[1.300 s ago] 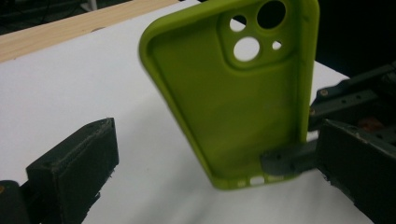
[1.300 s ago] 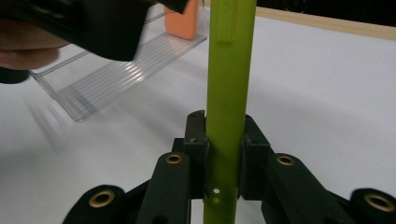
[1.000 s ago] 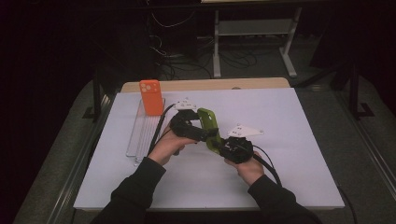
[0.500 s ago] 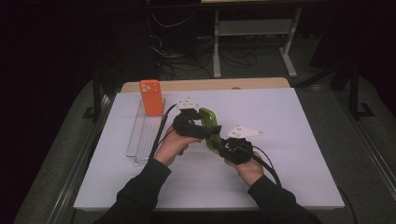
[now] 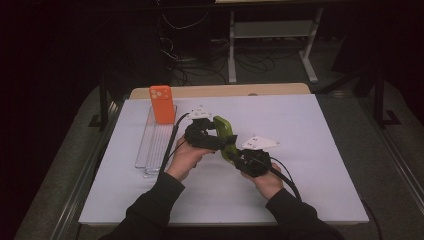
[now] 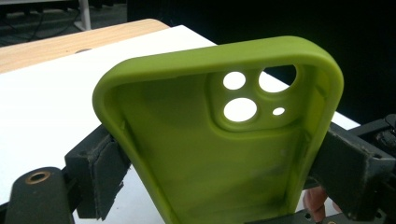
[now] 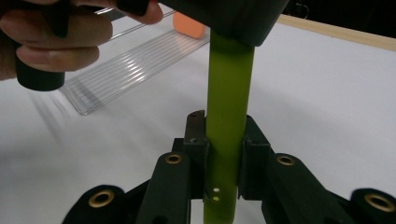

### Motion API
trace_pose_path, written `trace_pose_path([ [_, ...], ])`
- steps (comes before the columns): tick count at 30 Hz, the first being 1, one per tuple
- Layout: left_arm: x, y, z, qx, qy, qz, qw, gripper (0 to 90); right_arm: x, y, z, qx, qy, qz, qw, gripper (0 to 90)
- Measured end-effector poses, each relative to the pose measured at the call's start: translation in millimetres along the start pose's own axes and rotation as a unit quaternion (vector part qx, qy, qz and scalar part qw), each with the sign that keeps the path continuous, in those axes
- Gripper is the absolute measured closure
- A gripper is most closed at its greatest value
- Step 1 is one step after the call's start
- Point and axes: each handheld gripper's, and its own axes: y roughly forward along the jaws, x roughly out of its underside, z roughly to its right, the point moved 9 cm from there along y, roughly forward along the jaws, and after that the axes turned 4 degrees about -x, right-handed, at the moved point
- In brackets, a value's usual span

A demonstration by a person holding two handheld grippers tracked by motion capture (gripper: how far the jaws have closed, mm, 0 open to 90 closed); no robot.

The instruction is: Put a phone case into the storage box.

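Note:
A green phone case [image 5: 223,131] is held above the white table [image 5: 310,150] between both grippers. My left gripper [image 6: 224,163] spans the case's width; its jaws have just been closing, and its pads [image 6: 105,170] now press on the case's [image 6: 201,154] two long edges. The hollow inside and the camera cut-outs face this camera. My right gripper [image 7: 226,154] is shut on the case's [image 7: 229,93] lower end and pinches it edge-on across its thin walls. In the high view the left gripper [image 5: 207,137] sits left of the case and the right gripper [image 5: 240,155] below it.
An orange phone case [image 5: 162,104] stands upright at the far end of a clear ribbed rack [image 5: 155,145] on the table's left. A wooden strip [image 5: 220,91] runs along the far edge. Cables trail from both grippers toward the person.
The left gripper's jaws have drawn in onto the green case. Both hands and the case stay where they were.

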Motion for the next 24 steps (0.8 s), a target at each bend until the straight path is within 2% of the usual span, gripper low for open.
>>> trace_pose_path([
  [3,-1.0,-0.2,1.2,0.005,-0.005,0.001,1.0000,12.8,-0.7,-0.3,0.0,-0.003,-0.007,0.001,1.0000,73.1],
  [4,-0.4,-0.2,1.3,0.003,0.000,0.000,1.0000,13.0,-1.1,-0.6,0.0,-0.004,-0.009,0.002,1.0000,70.1],
  [6,0.2,-1.2,2.3,-0.002,0.006,0.000,1.0000,13.7,-0.4,-1.7,-1.4,-0.013,-0.011,-0.003,0.9999,58.8],
  [8,0.5,-2.4,1.8,-0.001,0.003,0.001,1.0000,14.2,1.7,-3.8,-0.3,-0.015,-0.010,-0.012,0.9998,48.8],
  [9,0.2,-3.3,0.4,-0.001,0.007,0.003,1.0000,14.2,2.3,-4.9,0.0,-0.021,-0.006,-0.014,0.9997,45.7],
  [11,-0.6,-4.6,-0.2,0.000,0.002,0.005,1.0000,14.3,3.8,-8.1,2.1,-0.029,-0.003,-0.018,0.9994,39.0],
  [12,-1.0,-5.2,-1.9,-0.003,0.006,0.006,1.0000,14.4,4.2,-9.7,4.1,-0.030,-0.003,-0.018,0.9994,37.4],
  [15,-2.2,-6.7,-3.8,-0.005,-0.004,0.010,0.9999,14.5,6.5,-15.4,9.1,-0.039,0.002,-0.020,0.9990,29.4],
  [17,-2.4,-8.4,-5.6,-0.008,0.000,0.009,0.9999,14.6,8.6,-19.3,12.7,-0.044,0.007,-0.023,0.9987,23.4],
  [20,-4.3,-11.1,-6.8,-0.010,-0.001,0.013,0.9999,14.6,12.7,-24.3,19.5,-0.038,0.007,-0.025,0.9989,13.1],
  [22,-5.7,-12.8,-8.0,-0.011,-0.001,0.019,0.9998,14.7,17.1,-28.7,23.5,-0.031,0.006,-0.026,0.9992,11.3],
  [24,-6.3,-14.4,-9.7,-0.013,-0.002,0.020,0.9997,14.7,22.7,-33.7,26.8,-0.035,-0.001,-0.027,0.9990,5.2],
])
